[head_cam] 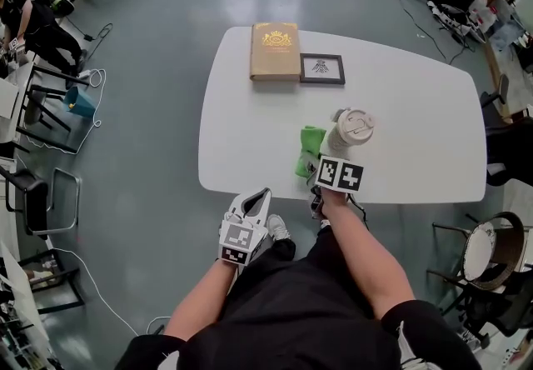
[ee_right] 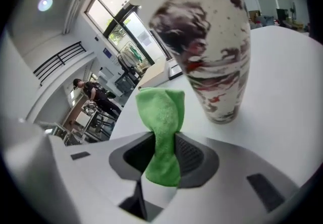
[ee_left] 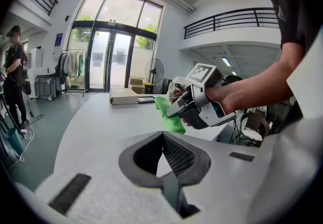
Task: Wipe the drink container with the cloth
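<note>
A paper drink cup (head_cam: 353,128) with a white lid stands upright near the front edge of the white table (head_cam: 425,118). In the right gripper view the cup (ee_right: 212,51) shows dark and red print and fills the upper right. My right gripper (head_cam: 320,159) is shut on a green cloth (head_cam: 309,150), which hangs just left of the cup. The cloth (ee_right: 161,112) is pinched between the jaws of that gripper (ee_right: 162,153) and stays apart from the cup. My left gripper (head_cam: 259,197) is off the table, below its front edge, shut (ee_left: 162,160) on nothing.
A tan book (head_cam: 275,50) and a small framed picture (head_cam: 322,68) lie at the table's far side. Black chairs (head_cam: 46,110) stand on the grey floor at left, and a round stool (head_cam: 490,248) at right. A person (head_cam: 29,14) stands far left.
</note>
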`<state>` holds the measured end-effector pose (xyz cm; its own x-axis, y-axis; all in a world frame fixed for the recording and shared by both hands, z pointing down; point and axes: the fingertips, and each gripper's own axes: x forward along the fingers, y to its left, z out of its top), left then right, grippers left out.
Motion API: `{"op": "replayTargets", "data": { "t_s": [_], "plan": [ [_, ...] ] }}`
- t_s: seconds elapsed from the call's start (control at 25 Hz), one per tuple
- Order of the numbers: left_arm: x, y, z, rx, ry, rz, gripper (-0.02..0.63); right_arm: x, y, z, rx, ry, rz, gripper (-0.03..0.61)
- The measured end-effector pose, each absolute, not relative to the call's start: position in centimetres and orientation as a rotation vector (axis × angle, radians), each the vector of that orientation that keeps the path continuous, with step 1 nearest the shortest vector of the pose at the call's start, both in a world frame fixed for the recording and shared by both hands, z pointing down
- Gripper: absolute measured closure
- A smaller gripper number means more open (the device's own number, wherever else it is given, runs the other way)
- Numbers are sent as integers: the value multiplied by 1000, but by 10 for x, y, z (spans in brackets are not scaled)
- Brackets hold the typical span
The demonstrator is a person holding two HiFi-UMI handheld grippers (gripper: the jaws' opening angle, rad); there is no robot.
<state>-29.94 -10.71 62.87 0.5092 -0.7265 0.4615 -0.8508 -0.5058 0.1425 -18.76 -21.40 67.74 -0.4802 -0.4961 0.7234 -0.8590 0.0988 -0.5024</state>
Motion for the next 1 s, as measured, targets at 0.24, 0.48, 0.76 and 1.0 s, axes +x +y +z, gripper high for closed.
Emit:
{"op": "replayTargets", "data": {
  "t_s": [0.24, 0.48, 0.76, 1.0],
  "plan": [
    [-290, -101, 625, 2398, -1276, 441, 604, -212, -179, 627, 1178, -2273, 1050, 451],
    [-281, -117, 592, 2391, -1291, 312, 604, -195, -155, 585, 1199, -2415, 818, 451],
    [-255, -133, 547, 2400, -1267, 157, 604, -144, -148, 524, 1365, -2623, 623, 457],
    [-213, -138, 515, 2494, -1262, 179, 604, -93, -136, 474, 1365, -2819, 533, 457]
  ]
}}
